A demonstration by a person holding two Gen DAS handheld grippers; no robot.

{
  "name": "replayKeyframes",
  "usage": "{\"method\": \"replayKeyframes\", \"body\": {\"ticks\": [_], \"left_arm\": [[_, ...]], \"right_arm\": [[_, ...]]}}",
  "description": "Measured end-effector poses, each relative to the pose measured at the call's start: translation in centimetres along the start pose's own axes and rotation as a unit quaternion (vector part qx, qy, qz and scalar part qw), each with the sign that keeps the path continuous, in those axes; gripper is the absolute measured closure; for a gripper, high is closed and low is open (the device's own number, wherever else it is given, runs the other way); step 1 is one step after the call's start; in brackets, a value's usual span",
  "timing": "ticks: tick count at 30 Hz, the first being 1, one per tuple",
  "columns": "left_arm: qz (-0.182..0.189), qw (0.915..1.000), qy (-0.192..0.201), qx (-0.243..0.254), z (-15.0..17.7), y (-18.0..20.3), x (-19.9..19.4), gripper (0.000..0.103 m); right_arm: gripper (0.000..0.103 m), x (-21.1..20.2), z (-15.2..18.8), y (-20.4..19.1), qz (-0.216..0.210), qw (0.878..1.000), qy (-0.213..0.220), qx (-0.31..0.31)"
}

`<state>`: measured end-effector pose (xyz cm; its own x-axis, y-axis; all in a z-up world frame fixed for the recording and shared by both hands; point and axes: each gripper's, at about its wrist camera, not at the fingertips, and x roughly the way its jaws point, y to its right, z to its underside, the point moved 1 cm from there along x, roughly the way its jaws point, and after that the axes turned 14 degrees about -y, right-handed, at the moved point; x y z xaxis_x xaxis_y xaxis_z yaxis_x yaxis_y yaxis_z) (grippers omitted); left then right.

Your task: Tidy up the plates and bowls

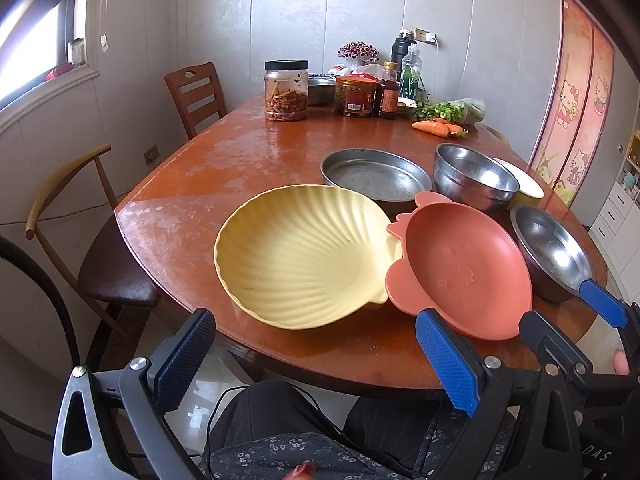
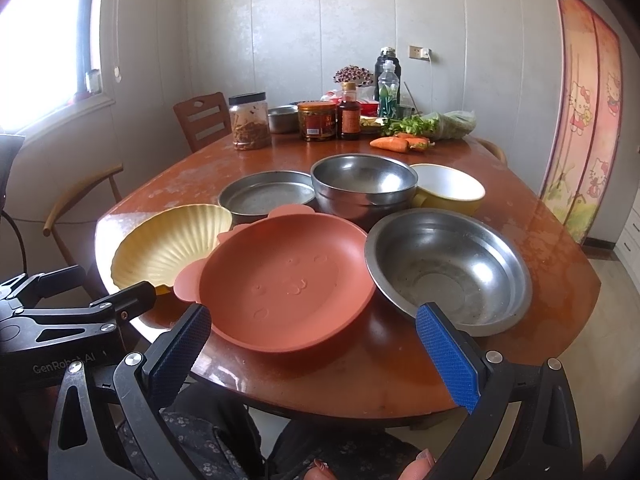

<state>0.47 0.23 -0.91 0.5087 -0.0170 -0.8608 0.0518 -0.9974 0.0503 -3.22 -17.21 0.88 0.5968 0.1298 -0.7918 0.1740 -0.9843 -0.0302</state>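
Nothing is gripped yet, honestly. The left gripper (image 1: 316, 356) is held spread wide just off the near table edge, nothing between its pads, and the right gripper (image 2: 316, 354) is spread the same way, also bare.

First grab is probably best made on the pink bear plate (image 2: 286, 284), since its left ear is propped up on the rim of the yellow shell bowl (image 1: 306, 256), so an edge is already lifted off the wooden table (image 1: 248, 152). The raised rim should be pinched thinly, not scooped, and the shell bowl shouldn't be dragged along.

The pink plate is matte with little embossed face marks. Right of it sits a wide steel bowl (image 2: 448, 268), touching or nearly. Farther back are a flat steel pan (image 2: 266, 196), stacked steel bowls (image 2: 364, 184) and a yellow cup-like bowl (image 2: 448, 190). Like should be nested with like.
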Motion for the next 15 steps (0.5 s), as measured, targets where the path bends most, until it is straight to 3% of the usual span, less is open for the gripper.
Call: {"method": "replayKeyframes", "body": {"ticks": [15], "left_arm": [[-0.002, 1.0, 0.003, 0.001, -0.08, -0.04, -0.03, 0.002]], "right_arm": [[0.001, 0.19, 0.05, -0.13, -0.003, 1.0, -0.002, -0.002]]}}
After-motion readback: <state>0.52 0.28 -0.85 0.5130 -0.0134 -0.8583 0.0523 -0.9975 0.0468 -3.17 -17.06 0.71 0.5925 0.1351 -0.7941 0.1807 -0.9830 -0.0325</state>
